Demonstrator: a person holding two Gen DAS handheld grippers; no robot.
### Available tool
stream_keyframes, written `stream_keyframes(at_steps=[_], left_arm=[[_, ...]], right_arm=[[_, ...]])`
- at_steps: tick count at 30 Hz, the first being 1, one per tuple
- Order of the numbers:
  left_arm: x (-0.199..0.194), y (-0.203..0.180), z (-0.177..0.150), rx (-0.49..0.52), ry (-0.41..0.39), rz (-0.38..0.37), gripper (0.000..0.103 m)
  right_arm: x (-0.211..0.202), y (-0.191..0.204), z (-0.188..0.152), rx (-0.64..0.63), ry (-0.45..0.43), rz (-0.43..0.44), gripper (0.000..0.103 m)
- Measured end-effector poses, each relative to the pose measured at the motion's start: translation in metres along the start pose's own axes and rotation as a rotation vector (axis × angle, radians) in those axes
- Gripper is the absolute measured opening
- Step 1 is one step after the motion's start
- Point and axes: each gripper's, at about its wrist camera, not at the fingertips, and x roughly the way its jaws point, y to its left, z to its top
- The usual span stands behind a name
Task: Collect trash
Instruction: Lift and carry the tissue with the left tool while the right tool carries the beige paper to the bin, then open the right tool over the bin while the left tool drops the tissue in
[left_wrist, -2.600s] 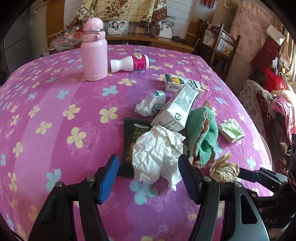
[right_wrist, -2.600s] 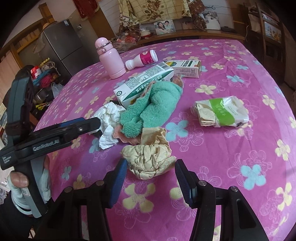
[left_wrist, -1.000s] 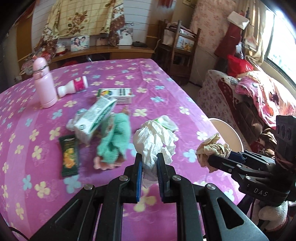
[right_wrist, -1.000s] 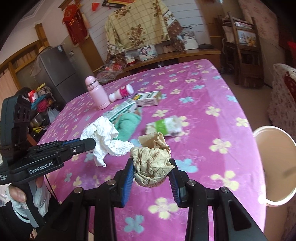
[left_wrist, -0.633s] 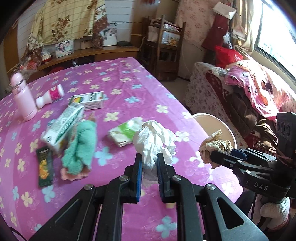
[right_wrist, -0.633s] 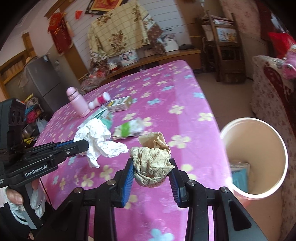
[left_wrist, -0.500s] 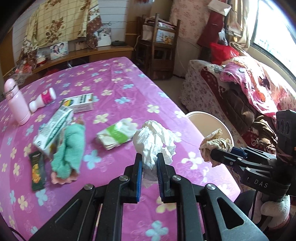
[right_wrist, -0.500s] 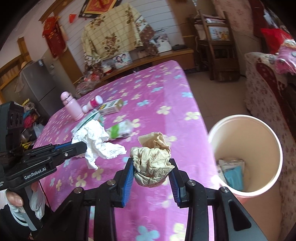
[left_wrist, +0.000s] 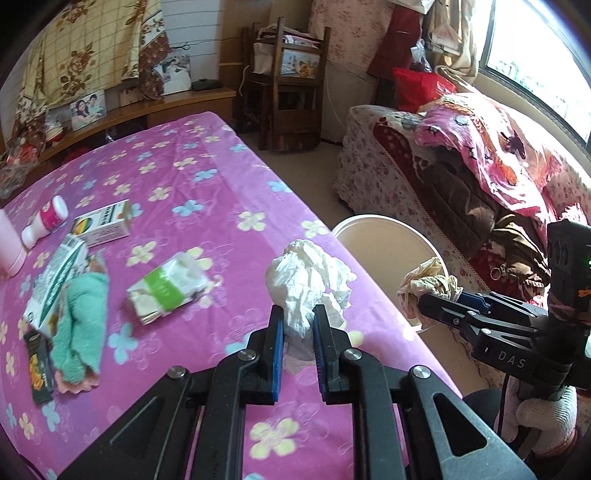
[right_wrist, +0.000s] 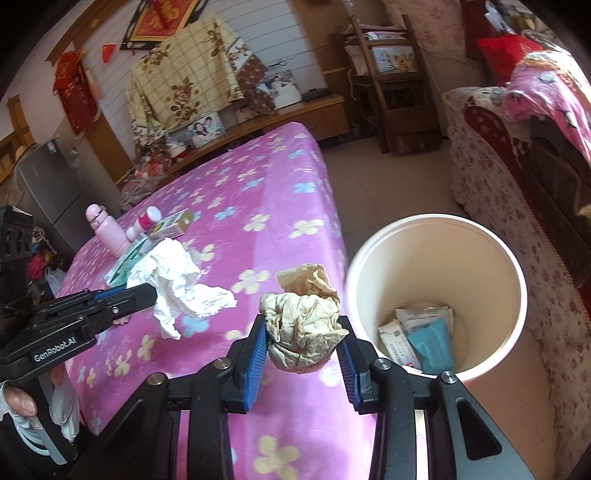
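My left gripper (left_wrist: 298, 317) is shut on a crumpled white tissue (left_wrist: 308, 282), held in the air above the right edge of the pink flowered table (left_wrist: 207, 192). The same white tissue (right_wrist: 177, 284) shows at the left of the right wrist view. My right gripper (right_wrist: 301, 328) is shut on a crumpled brown paper ball (right_wrist: 301, 328), just left of a round cream waste bin (right_wrist: 436, 229) on the floor. The bin holds some paper and a blue wrapper (right_wrist: 430, 345). In the left wrist view the brown ball (left_wrist: 430, 284) hangs in front of the bin (left_wrist: 380, 225).
On the table lie a green-and-white packet (left_wrist: 170, 288), a teal cloth (left_wrist: 79, 325), a milk carton (left_wrist: 55, 280), a small box (left_wrist: 101, 223), a dark snack wrapper (left_wrist: 38, 365), a white bottle (left_wrist: 44, 221) and a pink flask (right_wrist: 107, 229). A sofa (right_wrist: 517, 184) stands right of the bin.
Both grippers, each with its wad of paper, have moved right from over the table toward its edge; the bin has come into view and now lies close beside the brown ball.
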Motion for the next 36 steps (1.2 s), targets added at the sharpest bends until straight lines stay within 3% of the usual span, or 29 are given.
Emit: stream_keyframes(at_steps=[22, 32, 36], left_arm=[[0.065, -0.069, 0.031, 0.066, 0.056, -0.073, 0.016], [0.086, -0.078, 0.042, 0.075, 0.062, -0.077, 0.016], [0.09, -0.078, 0.042, 0.075, 0.062, -0.081, 0.016]], right_arm=[[0.014, -0.097, -0.001, 0.183, 0.033, -0.095, 0.04], [0.027, -0.111, 0.007, 0.212, 0.038, -0.127, 0.041], [0.03, -0.116, 0.008, 0.247, 0.038, -0.137, 0.051]])
